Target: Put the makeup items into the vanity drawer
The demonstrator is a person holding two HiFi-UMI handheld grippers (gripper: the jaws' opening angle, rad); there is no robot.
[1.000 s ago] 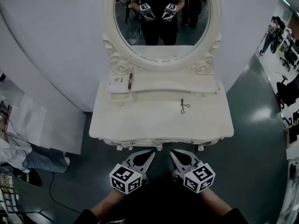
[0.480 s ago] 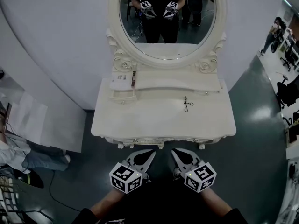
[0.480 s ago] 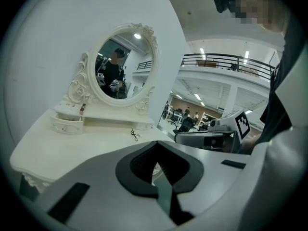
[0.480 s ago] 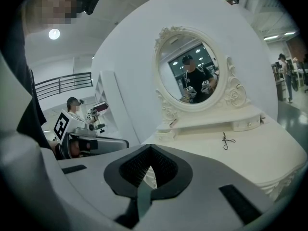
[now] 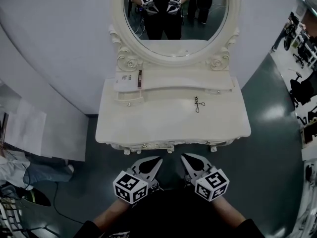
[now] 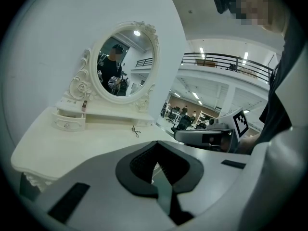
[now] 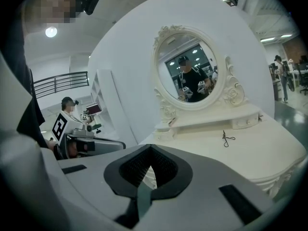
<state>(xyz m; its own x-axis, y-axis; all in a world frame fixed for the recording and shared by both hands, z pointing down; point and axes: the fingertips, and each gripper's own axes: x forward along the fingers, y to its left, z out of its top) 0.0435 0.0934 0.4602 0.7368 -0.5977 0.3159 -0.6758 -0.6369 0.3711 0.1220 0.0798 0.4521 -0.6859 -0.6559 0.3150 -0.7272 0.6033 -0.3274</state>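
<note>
Below the front edge of the vanity table (image 5: 163, 123), both grippers are held side by side in the person's hands, clear of the furniture and pointing up toward it in the head view. The left gripper (image 5: 153, 163) has its jaws closed together with nothing between them; its own view shows the dark pads meeting at the tip. The right gripper (image 5: 188, 161) is likewise closed and empty, with the pads pressed together.

On the white tabletop, right of centre, lies a small dark eyelash curler (image 5: 197, 104) (thin and wiry, so its details are hard to make out), well apart from both grippers. At the back left, a white flat box (image 5: 125, 80) sits on top of a small drawer unit, and a dark slim stick (image 5: 139, 79) lies just beside it on its right. Under them is a small drawer (image 5: 128, 99) with a round knob; in the left gripper view it looks pushed in.

Behind the tabletop rises an oval mirror (image 5: 176, 33) in a carved white frame, and it reflects the person holding the two grippers.
</note>
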